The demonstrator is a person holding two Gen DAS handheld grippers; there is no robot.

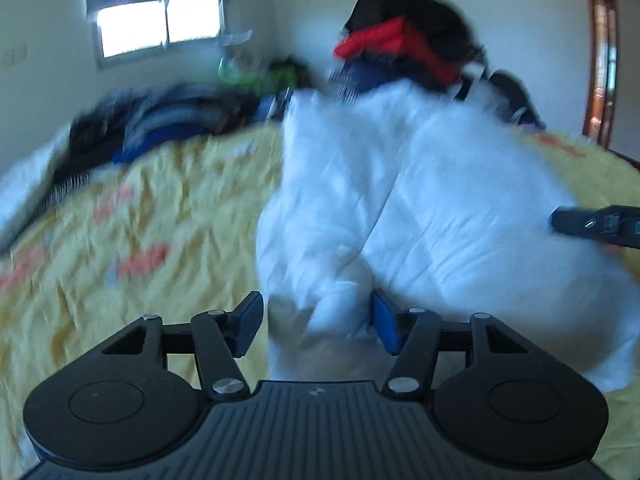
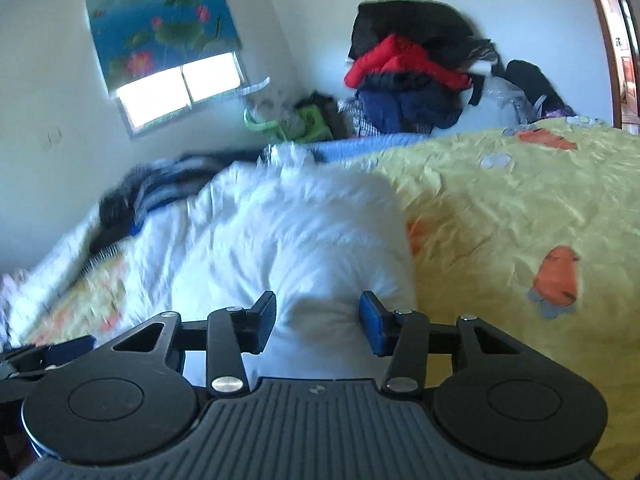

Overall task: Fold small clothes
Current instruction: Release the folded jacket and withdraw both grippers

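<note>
Here a white garment (image 1: pixel 420 200), crumpled and blurred, lies bunched on the bed's yellow sheet (image 1: pixel 140 240). Cloth sits between the half-spread fingers of the left gripper (image 1: pixel 316 326) and right gripper (image 2: pixel 318 322); whether either grips it is unclear. Beyond, piled clothes (image 2: pixel 408 72) and a window (image 2: pixel 180 88).

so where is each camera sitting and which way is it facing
Left wrist: on the left gripper, facing across the yellow bedspread at the white garment bunched between its fingers; the right gripper pokes in at right.
Right wrist: on the right gripper, white garment between its fingers; left gripper at lower left.
Both share the window and clothes pile.
</note>
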